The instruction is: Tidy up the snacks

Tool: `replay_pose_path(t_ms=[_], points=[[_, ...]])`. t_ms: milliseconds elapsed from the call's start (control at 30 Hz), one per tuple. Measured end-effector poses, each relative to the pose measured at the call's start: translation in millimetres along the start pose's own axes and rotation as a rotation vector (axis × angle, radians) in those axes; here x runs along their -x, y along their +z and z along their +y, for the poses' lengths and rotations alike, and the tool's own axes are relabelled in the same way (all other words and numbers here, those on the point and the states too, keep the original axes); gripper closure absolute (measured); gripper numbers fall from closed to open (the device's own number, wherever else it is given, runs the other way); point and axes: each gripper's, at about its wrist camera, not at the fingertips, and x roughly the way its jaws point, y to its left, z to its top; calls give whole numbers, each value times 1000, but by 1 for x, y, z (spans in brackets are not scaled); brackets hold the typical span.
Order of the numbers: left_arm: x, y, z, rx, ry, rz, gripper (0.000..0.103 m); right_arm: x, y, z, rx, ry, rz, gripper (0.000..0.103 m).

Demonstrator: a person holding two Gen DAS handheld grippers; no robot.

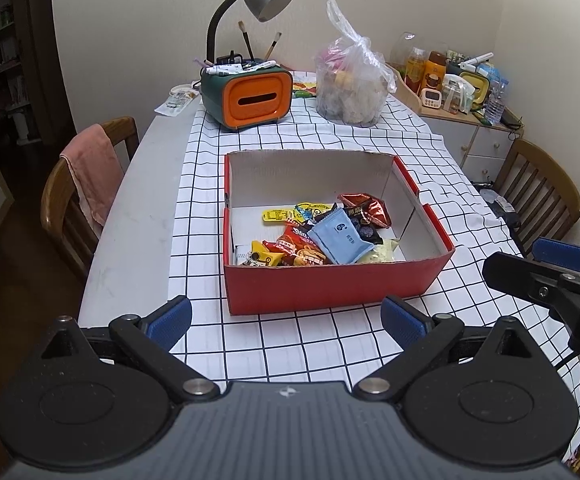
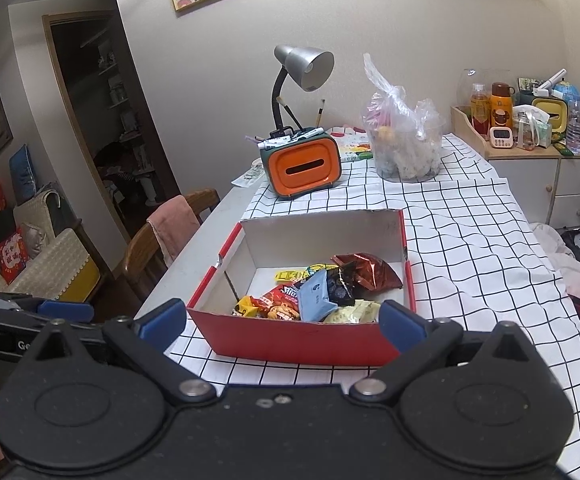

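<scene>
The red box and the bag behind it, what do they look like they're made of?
The red box looks like cardboard: matte red outside, plain white inside, with a rough torn top edge on its back wall. The bag looks like thin clear plastic film: see-through, crinkled and glossy, knotted at the top.

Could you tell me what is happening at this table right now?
A person is sorting snacks with a claw in each hand. Both the left claw and the right claw are open, empty, and held short of the red box, which already holds a pile of snack packets. A tied plastic bag sits untouched behind it.
</scene>
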Motion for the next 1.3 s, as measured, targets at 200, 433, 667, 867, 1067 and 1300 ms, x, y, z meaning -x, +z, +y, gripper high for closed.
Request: replay_pose_path(t_ms=[200, 433, 667, 867, 1067, 1300], points=[[-1, 0, 0, 2, -2, -4, 2, -1, 0, 1, -3, 0, 1, 0], [-1, 0, -1, 3, -4, -4, 2, -1, 1, 1, -4, -1, 1, 0], [-2, 1, -2, 1, -1, -2, 2, -2, 1, 2, -6, -2, 3, 0], [-4, 2, -4, -7, 4, 1, 2, -2, -2, 2, -15, -6, 5, 0], [-5, 1, -4, -9, 3, 2, 2, -3, -4, 1, -23, -11, 10, 0], [-7, -2, -3, -18, 4, 9, 2, -2, -7, -2, -37, -23, 17, 0]])
